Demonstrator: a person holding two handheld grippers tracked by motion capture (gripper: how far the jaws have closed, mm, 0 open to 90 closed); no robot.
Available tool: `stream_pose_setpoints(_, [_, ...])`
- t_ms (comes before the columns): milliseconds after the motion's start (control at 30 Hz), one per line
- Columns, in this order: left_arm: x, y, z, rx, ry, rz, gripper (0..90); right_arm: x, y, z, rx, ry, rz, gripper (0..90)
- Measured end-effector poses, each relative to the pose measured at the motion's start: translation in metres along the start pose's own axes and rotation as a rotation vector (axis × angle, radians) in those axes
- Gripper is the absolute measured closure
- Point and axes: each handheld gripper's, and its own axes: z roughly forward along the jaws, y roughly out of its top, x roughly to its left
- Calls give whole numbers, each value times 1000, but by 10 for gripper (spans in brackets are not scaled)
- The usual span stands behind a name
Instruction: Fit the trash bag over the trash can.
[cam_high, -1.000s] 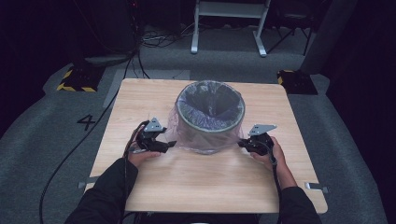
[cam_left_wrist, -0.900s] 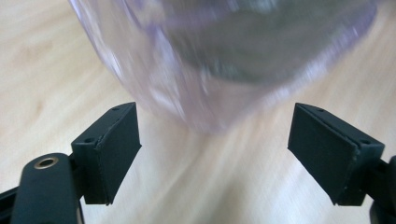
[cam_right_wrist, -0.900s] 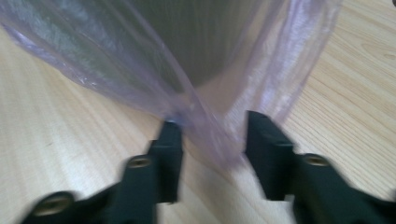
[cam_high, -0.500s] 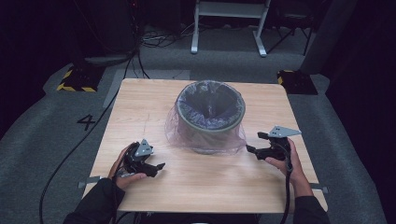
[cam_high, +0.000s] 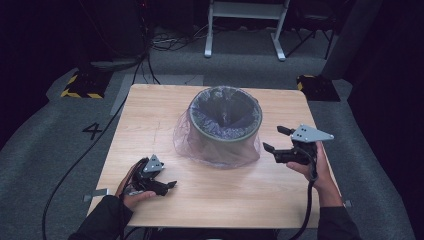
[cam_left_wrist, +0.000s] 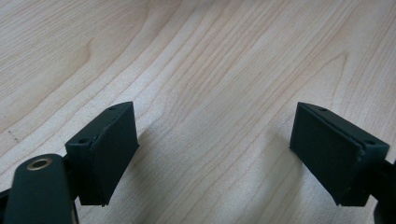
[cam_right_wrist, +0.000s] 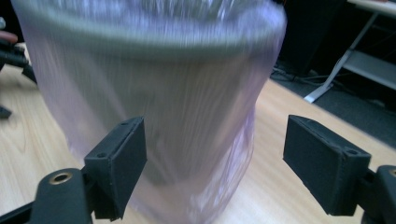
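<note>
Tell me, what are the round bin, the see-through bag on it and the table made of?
The round grey bin looks like matt plastic, though that is hard to tell through the bag. The see-through purplish bag looks like thin plastic film: it is glossy and crinkled, and it drapes loosely. The pale table looks like smooth wood or wood laminate, with streaky grain.

1. Surface (cam_high: 150, 110): square, light wood grain, standing on grey floor (cam_high: 50, 150).
2. Bin (cam_high: 226, 120): stands upright at the surface's centre-rear.
3. Bag (cam_high: 187, 142): clear liner draped over the bin, its skirt spread on the surface.
</note>
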Motion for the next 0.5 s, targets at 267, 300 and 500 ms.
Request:
stream_pose_setpoints(267, [0, 0, 0, 1, 3, 3, 147, -3, 42, -6, -46, -5, -27, 245])
stream_pose_setpoints(300, [-1, 0, 0, 0, 3, 1, 148, -5, 47, -5, -41, 0, -31, 262])
stream_pose_setpoints(500, [-2, 0, 1, -1, 12, -11, 145, -10, 69, 4, -10, -23, -42, 237])
